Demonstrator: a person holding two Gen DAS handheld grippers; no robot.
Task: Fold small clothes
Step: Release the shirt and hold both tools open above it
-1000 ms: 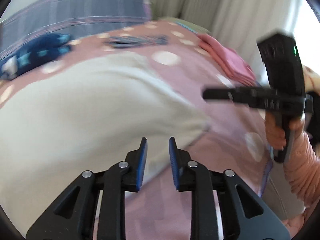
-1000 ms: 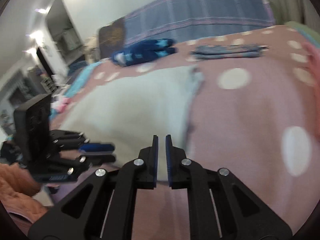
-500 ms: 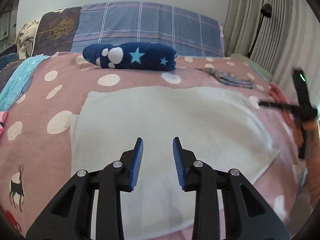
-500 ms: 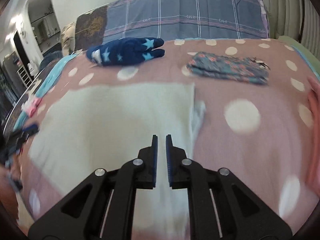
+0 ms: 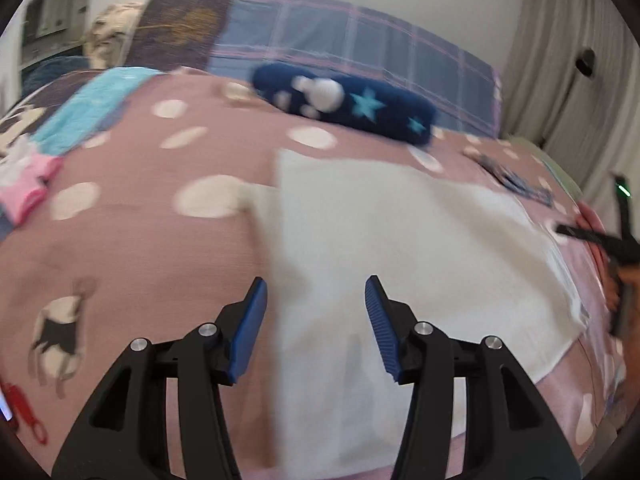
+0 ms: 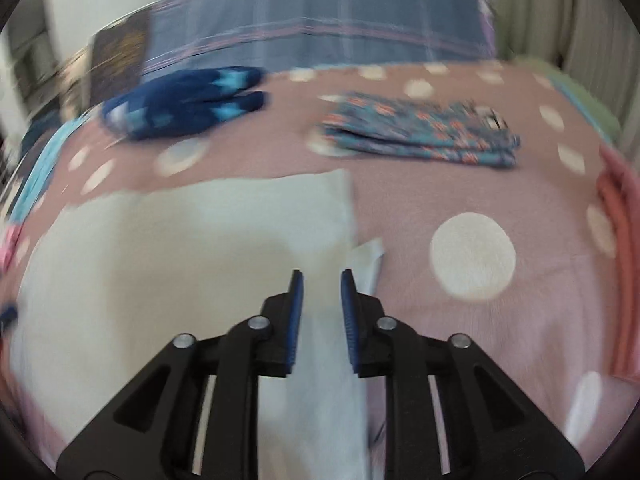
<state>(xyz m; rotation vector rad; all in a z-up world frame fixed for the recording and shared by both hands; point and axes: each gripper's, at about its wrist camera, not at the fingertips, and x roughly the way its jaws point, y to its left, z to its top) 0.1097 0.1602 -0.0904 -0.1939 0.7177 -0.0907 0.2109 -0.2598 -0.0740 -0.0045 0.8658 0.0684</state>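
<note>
A white cloth [image 5: 400, 248] lies spread flat on the pink dotted bedspread [image 5: 132, 240]. My left gripper [image 5: 316, 292] hovers over the cloth's left edge, jaws opening, with nothing pressed between the blue pads. In the right wrist view the same white cloth [image 6: 180, 256] fills the left half. My right gripper [image 6: 322, 280] hangs over its right edge, jaws opening a little, with the cloth below the pads and not pinched. The right gripper's body and the hand that holds it show at the far right of the left wrist view [image 5: 616, 240].
A navy star-patterned bundle [image 6: 180, 104] and a folded blue patterned garment [image 6: 424, 136] lie farther back on the bed. A pink-orange folded item [image 6: 620, 248] sits at the right edge. Plaid pillows [image 5: 352, 52] line the head; curtains [image 5: 560, 60] hang on the right.
Both grippers have swung toward the head of the bed. The left one moved to the cloth's left edge and widened. The right one, shut before, has parted its jaws.
</note>
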